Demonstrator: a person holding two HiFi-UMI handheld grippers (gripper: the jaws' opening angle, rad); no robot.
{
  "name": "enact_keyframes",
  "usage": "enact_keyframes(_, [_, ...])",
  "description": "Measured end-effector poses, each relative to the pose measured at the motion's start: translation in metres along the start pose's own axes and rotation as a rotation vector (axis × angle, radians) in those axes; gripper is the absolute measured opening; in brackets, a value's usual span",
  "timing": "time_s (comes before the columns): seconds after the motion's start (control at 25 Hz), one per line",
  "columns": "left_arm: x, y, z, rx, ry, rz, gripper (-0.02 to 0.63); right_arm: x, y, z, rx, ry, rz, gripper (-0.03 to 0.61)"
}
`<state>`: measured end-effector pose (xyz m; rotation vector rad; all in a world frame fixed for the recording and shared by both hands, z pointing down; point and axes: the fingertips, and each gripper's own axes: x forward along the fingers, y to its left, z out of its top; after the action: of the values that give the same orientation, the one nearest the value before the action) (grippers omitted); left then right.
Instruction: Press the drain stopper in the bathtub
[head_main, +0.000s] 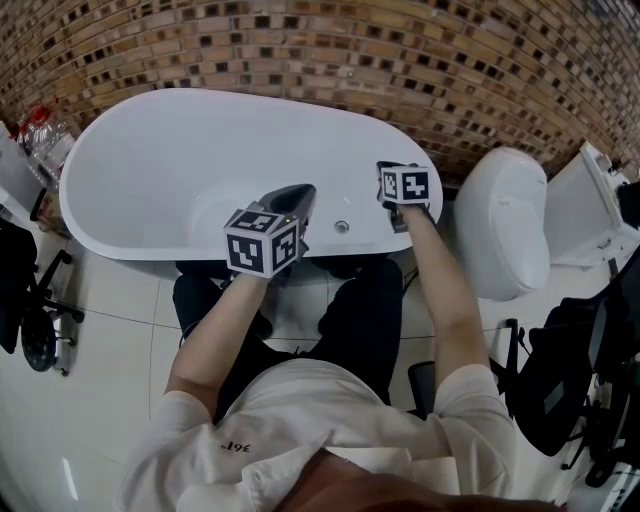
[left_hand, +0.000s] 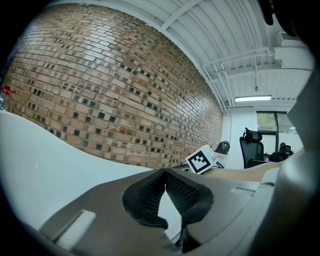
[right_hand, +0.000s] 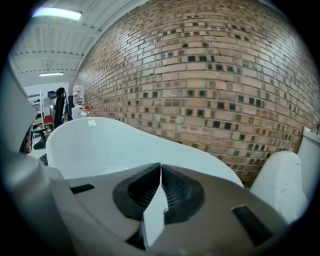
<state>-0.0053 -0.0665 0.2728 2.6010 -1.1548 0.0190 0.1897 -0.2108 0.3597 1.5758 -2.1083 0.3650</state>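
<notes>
While you are hovering the left hand-held gripper (left_hand: 164, 175) and right hand-held gripper (right_hand: 160, 170), both pinched empty, over the tub (head_main: 150, 170) rim, the stopper (head_main: 342, 227) is seemingly awaiting your downward press.

left tool (left_hand: 165, 185) held forward, jaws together, right tool (right_hand: 160, 170) alongside, jaws together

wall: brown brick (head_main: 300, 50) | floor: white glossy tiles (head_main: 110, 300) | right side: white toilet (head_main: 505, 225) | far: black office chair (left_hand: 251, 147), window (left_hand: 266, 122) | ceiling: strip light (left_hand: 252, 98) on
</notes>
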Motion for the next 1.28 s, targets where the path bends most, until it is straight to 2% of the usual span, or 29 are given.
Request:
enact_keyframes(0.64, [-0.011,0.008,0.003,-0.008,-0.025,0.026,0.006,-0.043,0.033,0.039,-0.027,-0.142,0.024,0.018])
enact_keyframes(0.88, [-0.012,0.009,0.004,-0.003,-0.025,0.030,0.007,-0.047,0.032,0.037,-0.033,-0.134,0.011,0.018])
enact_keyframes(1.28, [-0.013,0.004,0.008,0.003,-0.034,0.021,0.006,-0.068,0.045,0.057,-0.074,-0.197,0.019,0.018])
